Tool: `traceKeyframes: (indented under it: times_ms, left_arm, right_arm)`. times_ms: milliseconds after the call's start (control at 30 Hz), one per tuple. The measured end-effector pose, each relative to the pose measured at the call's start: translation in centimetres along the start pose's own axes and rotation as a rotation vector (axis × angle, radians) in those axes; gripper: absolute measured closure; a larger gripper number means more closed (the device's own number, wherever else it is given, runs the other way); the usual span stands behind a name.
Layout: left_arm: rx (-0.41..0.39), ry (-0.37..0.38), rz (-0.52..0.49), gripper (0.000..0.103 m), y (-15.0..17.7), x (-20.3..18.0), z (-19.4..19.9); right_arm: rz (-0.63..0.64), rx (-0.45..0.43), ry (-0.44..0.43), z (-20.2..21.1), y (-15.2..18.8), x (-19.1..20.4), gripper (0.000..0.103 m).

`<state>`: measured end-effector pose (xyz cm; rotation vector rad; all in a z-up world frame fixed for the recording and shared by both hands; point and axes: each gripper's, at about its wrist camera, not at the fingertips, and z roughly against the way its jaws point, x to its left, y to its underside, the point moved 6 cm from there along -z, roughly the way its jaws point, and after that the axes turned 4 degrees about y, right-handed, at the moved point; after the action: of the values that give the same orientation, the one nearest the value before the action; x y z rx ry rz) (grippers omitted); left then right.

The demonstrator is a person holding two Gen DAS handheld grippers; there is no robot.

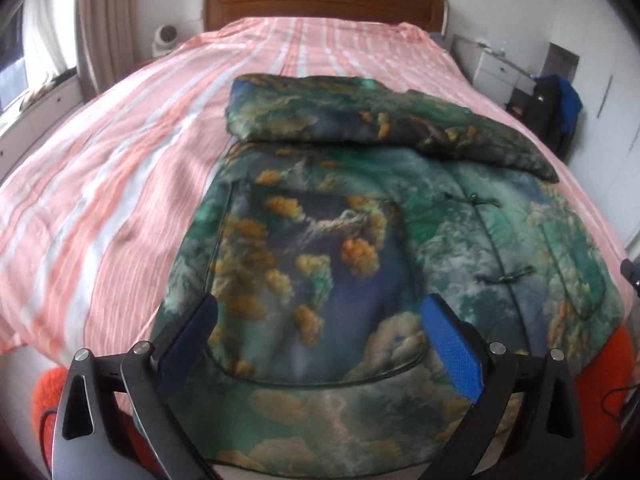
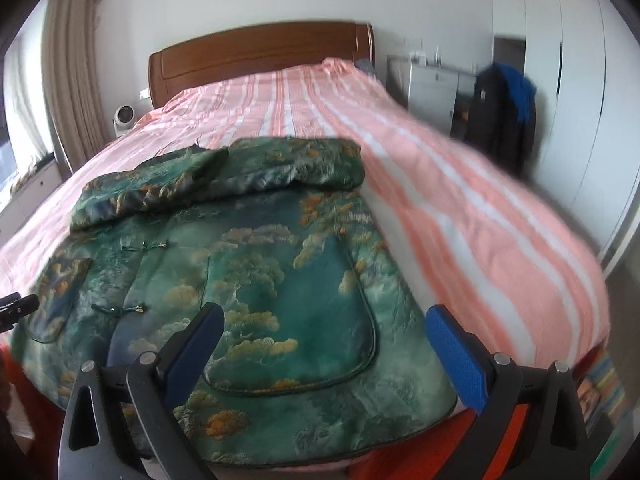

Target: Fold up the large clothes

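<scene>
I see the bed (image 1: pixel 120 184) filling both views, covered by a pink-and-white striped sheet (image 2: pixel 460 208) that runs up to a brown wooden headboard (image 1: pixel 320 0). Directly on the sheet, at the near end, lies a green padded jacket (image 1: pixel 320 248) printed with clouds and trees, front side up, knot buttons showing. Its upper part is bunched into a thick roll across the far edge. The hem hangs just over the foot of the bed, where orange fabric (image 2: pixel 472 440) shows beneath
</scene>
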<state>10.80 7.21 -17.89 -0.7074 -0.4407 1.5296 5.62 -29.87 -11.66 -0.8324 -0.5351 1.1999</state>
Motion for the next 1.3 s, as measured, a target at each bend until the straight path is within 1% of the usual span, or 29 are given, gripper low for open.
traceKeyframes:
  times_ms: [33, 133, 267, 367, 467, 767, 1300]
  left_arm:
    - [0.001, -0.005, 0.008, 0.001, 0.1, 0.2, 0.0]
    - [-0.004, -0.020, 0.015, 0.001, 0.1, 0.7, 0.0]
    - [-0.013, -0.057, -0.004, 0.001, 0.1, 0.7, 0.1]
    - [-0.001, -0.077, -0.015, 0.001, 0.3, 0.6, -0.1]
    - [0.006, -0.093, -0.022, 0.001, 0.5, 0.6, -0.1]
    - [0.012, -0.135, -0.030, 0.001, 0.7, 1.1, -0.1]
    - [0.032, -0.163, -0.042, 0.001, 1.0, 1.3, -0.3]
  right_arm:
    - [0.011, -0.013, 0.000, 0.1, -0.1, 0.4, 0.003]
    - [0.026, -0.009, -0.046, -0.1, 0.2, 2.0, 0.003]
    - [0.065, -0.003, -0.094, 0.0, 1.2, 4.4, 0.003]
    - [0.087, 0.008, -0.121, 0.2, 1.9, 5.4, 0.003]
    - [0.107, 0.009, -0.122, 0.2, 2.3, 5.8, 0.003]
    - [0.097, 0.020, -0.127, -0.1, 2.5, 5.8, 0.003]
    - [0.109, 0.030, -0.135, -0.1, 3.1, 6.2, 0.003]
